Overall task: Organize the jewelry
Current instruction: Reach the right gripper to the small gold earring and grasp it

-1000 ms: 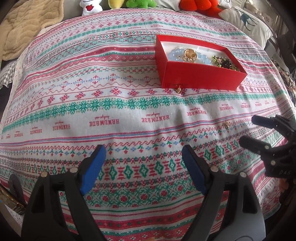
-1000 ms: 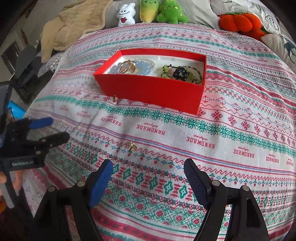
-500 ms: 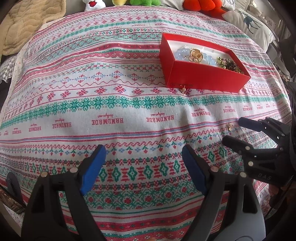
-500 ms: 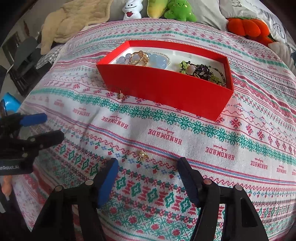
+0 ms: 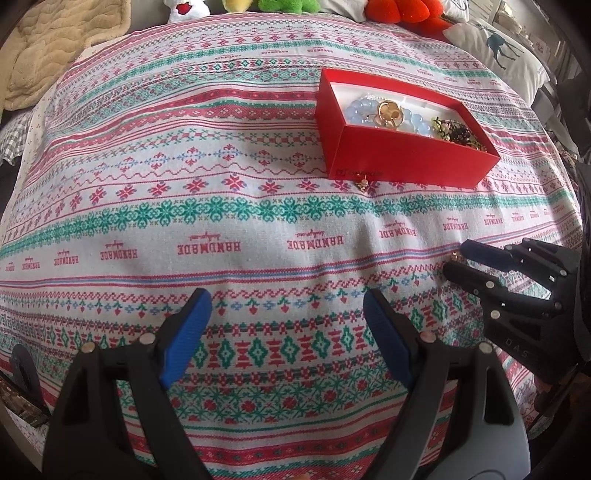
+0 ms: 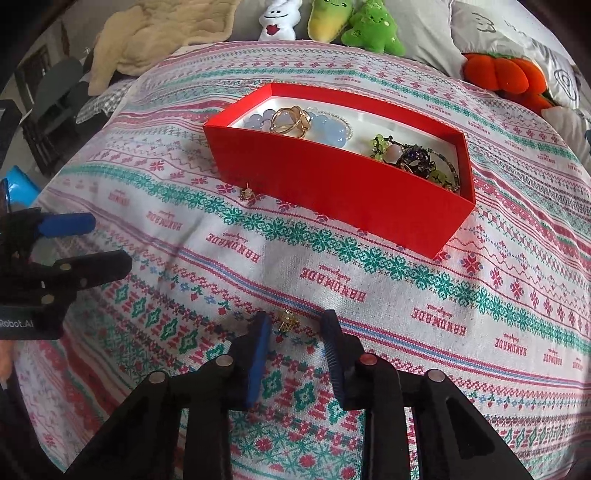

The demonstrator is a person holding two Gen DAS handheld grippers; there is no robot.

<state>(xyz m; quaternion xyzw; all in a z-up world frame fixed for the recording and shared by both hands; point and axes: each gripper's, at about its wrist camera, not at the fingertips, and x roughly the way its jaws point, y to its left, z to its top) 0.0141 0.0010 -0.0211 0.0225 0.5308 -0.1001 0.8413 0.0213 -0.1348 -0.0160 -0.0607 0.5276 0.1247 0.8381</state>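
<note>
A red box (image 6: pixel 332 192) on the patterned cloth (image 6: pixel 369 295) holds a pale blue bead bracelet (image 6: pixel 328 127), gold rings (image 6: pixel 291 120) and dark and green beaded pieces (image 6: pixel 417 158). One small gold earring (image 6: pixel 288 320) lies on the cloth between the blue pads of my right gripper (image 6: pixel 296 317). Its jaws are closing, and a gap still shows beside the earring. Another gold earring (image 6: pixel 246 192) rests against the box's front left corner. Off to the left, my left gripper (image 5: pixel 286 295) hovers wide open with nothing in it. From the left wrist view the right gripper (image 5: pixel 458 258) shows its tips at the earring (image 5: pixel 456 255).
Plush toys (image 6: pixel 354 26) and an orange plush (image 6: pixel 502 74) line the far edge. A beige blanket (image 6: pixel 159 33) lies at the far left and pillows (image 5: pixel 498 48) at the far right. The cloth drops away at the left edge.
My right gripper moved forward and down to the near earring, and its jaws narrowed from wide open to a small gap around it. The left gripper stayed put.
</note>
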